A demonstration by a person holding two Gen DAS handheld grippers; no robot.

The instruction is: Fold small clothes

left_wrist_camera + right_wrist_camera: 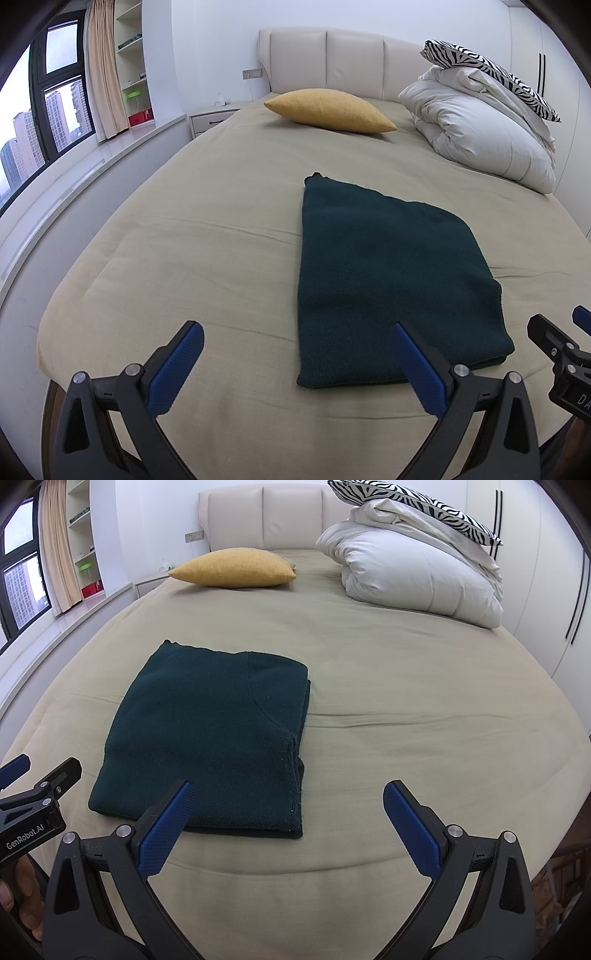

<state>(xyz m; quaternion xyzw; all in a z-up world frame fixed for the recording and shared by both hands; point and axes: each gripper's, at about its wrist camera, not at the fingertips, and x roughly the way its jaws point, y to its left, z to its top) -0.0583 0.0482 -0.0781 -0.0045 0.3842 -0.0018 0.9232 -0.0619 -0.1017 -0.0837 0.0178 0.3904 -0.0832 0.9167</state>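
A home bedroom: a wide bed point(221, 229) with padded headboard point(325, 62), pillows, folded duvet point(480, 125), nightstand point(212, 118) and curtained window point(62, 92).

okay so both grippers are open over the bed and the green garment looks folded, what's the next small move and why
Probably draw both back. The dark green knit garment lies as a flat, layered rectangle on the beige bedsheet. The left gripper and right gripper are open and hold nothing, so little seems left to fold.
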